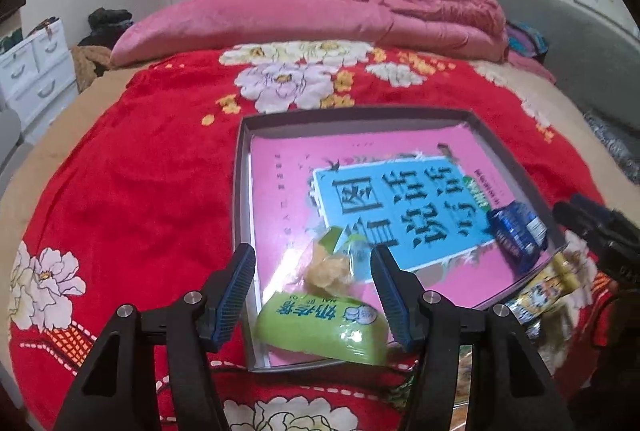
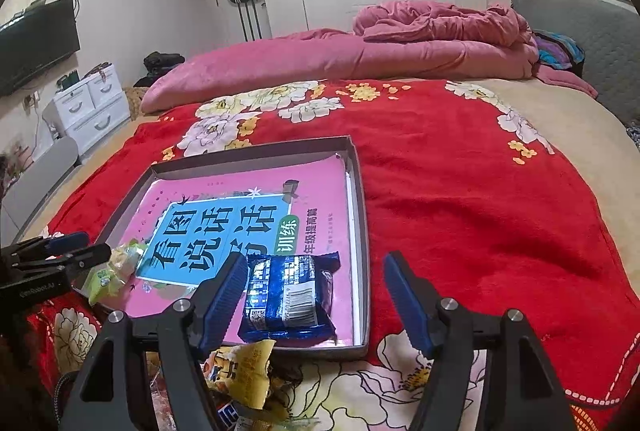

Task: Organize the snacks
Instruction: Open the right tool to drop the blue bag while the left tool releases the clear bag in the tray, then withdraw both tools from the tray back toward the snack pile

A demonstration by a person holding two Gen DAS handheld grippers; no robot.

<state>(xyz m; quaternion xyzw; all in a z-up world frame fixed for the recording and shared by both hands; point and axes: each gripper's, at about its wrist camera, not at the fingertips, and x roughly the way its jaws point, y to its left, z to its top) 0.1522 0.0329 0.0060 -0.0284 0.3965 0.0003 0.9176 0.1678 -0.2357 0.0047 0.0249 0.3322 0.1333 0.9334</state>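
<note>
The left claw (image 1: 312,295), gaping and empty, straddled the green plastic snack packet (image 1: 324,329) at six o'clock in the shallow grey cardboard tray (image 1: 240,191); the right claw (image 2: 316,299) gaped too.

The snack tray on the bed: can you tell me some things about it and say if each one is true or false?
1. The blue packet lies inside the tray. True.
2. The right gripper is squeezing the blue packet. False: its jaws are open and hold nothing.
3. A green packet lies in the tray in front of the left gripper. True.
4. The tray sits on a bare wooden table. False: it sits on a red flowered blanket.
5. A yellow packet lies outside the tray. True.
</note>
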